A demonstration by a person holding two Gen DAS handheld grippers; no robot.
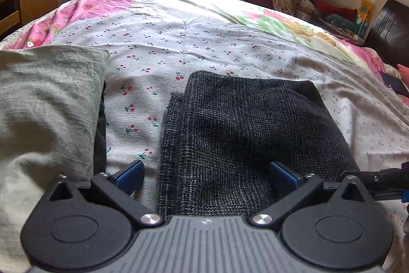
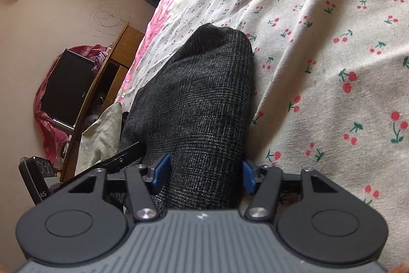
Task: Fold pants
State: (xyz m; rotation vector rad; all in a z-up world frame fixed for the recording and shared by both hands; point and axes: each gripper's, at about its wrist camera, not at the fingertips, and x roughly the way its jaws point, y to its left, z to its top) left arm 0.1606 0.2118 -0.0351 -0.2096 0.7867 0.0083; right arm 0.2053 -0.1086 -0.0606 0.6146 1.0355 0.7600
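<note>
The left gripper (image 1: 207, 177) is seen with its blue-padded jaws spread wide, nothing clamped; the near edge of the folded dark grey woven pants (image 1: 250, 134) lies between and below them on the bed. The pants also sit between the jaws of the right gripper (image 2: 204, 174); whether those pads press on the cloth cannot be told. To the left of the left gripper a pale green crinkled fabric bundle (image 1: 46, 104) is lain. Beyond the pants a white cherry-print bedsheet (image 1: 184, 42) is spread, and farther off a pink floral quilt (image 1: 102, 1) is seen.
</note>
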